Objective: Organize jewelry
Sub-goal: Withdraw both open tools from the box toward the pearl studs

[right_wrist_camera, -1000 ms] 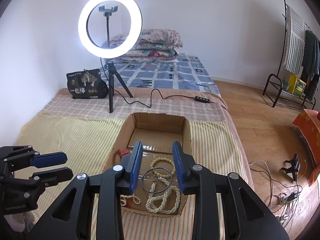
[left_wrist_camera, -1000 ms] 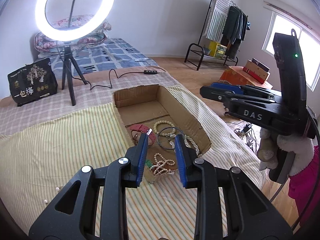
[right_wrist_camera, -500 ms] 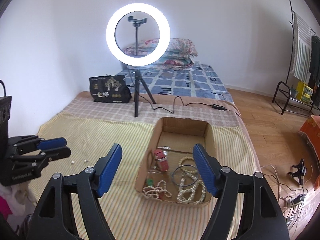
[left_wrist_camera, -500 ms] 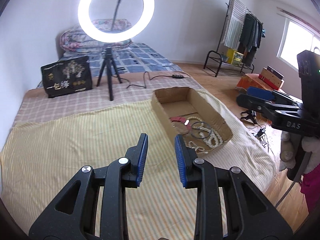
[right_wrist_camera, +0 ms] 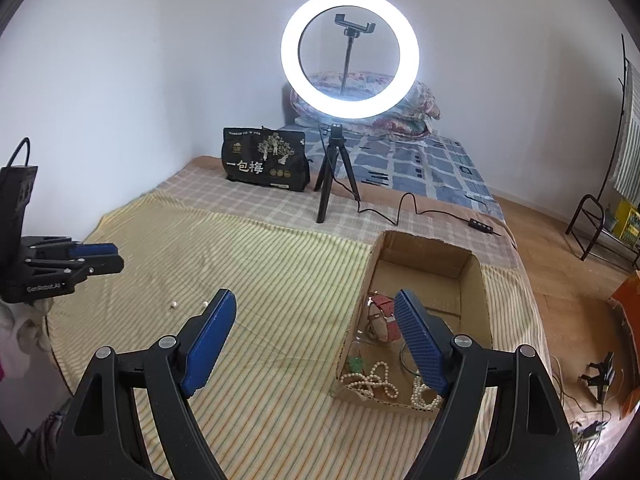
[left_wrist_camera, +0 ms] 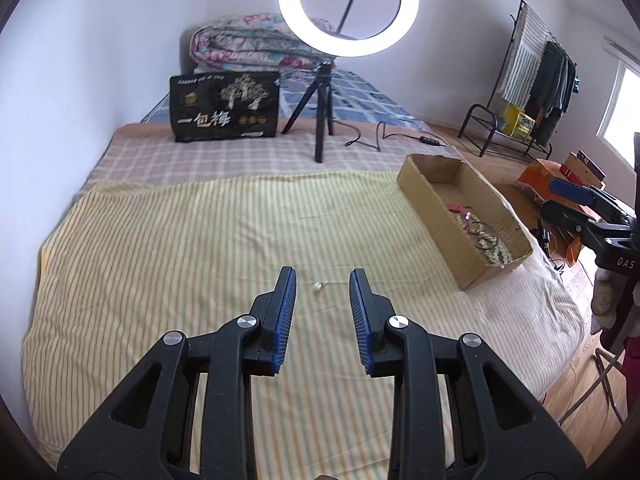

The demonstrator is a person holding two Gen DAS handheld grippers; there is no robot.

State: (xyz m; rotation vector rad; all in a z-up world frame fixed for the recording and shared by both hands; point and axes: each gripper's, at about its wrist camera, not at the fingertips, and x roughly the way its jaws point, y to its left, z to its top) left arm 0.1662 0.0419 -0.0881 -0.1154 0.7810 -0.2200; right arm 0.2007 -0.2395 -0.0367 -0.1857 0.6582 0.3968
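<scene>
Now we have swung our left claw [left_wrist_camera: 322, 294], parted and empty, from the cardboard box [left_wrist_camera: 432, 196] to a loose earring [left_wrist_camera: 319, 287] on the bed; right claw [right_wrist_camera: 316, 344] spread wide, empty

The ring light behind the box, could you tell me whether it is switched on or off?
On. The ring light glows bright white all round its circle in both wrist views.
</scene>
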